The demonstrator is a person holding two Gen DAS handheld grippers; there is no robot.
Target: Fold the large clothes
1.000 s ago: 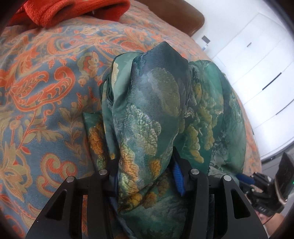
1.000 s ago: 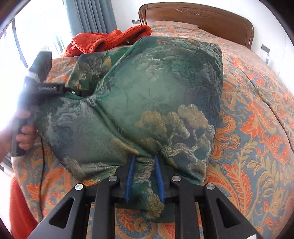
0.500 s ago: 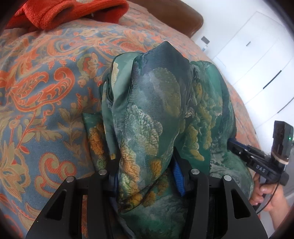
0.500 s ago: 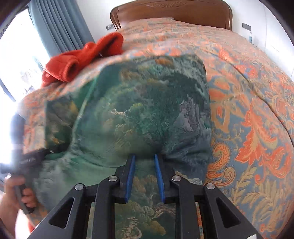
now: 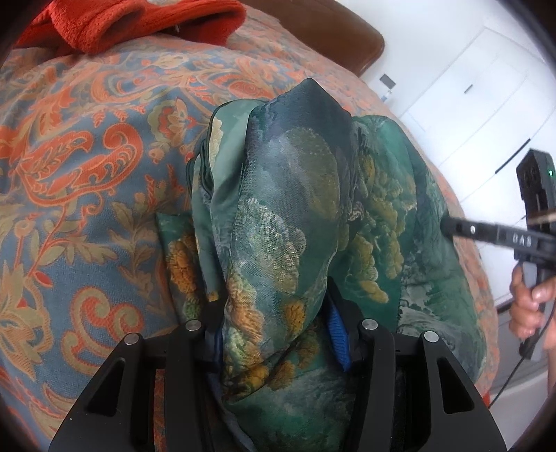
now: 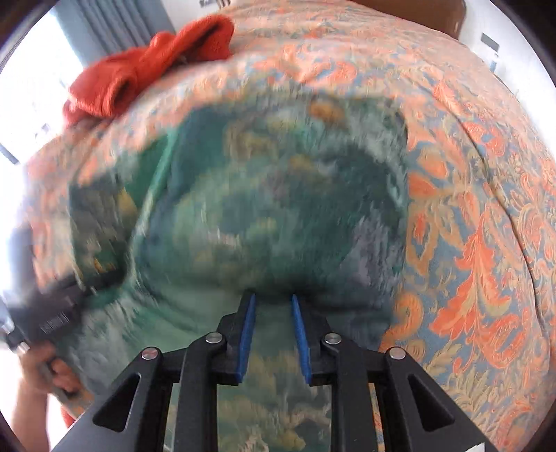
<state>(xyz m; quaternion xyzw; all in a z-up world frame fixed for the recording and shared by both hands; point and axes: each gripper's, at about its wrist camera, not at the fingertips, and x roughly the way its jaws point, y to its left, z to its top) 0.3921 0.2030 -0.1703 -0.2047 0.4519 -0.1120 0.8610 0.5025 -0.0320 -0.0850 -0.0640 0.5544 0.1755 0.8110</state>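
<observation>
A green garment [image 5: 299, 215] printed with gold and teal scenery lies on the bed. My left gripper [image 5: 274, 313] is shut on a thick bunch of it, which stands up in a peak between the blue pads [image 5: 335, 330]. My right gripper [image 6: 273, 302] is shut on another edge of the garment [image 6: 264, 194], which is blurred by motion and spreads out ahead of it and under it. In the left wrist view the right gripper [image 5: 448, 226] pinches the cloth at the far right, with a hand [image 5: 528, 299] on its grip. The left gripper [image 6: 69, 295] shows blurred at the right wrist view's left edge.
An orange and blue paisley bedspread [image 5: 76, 194] covers the bed. A red fleecy cloth [image 5: 139, 21] lies near the wooden headboard [image 5: 330, 31]. White cupboard doors [image 5: 486, 104] stand beyond the bed. A curtain [image 6: 121, 24] and a bright window are on the other side.
My right gripper has carried its edge of the garment up and forward over the rest of the cloth, tipping downward. The left gripper has kept still with its bunch.
</observation>
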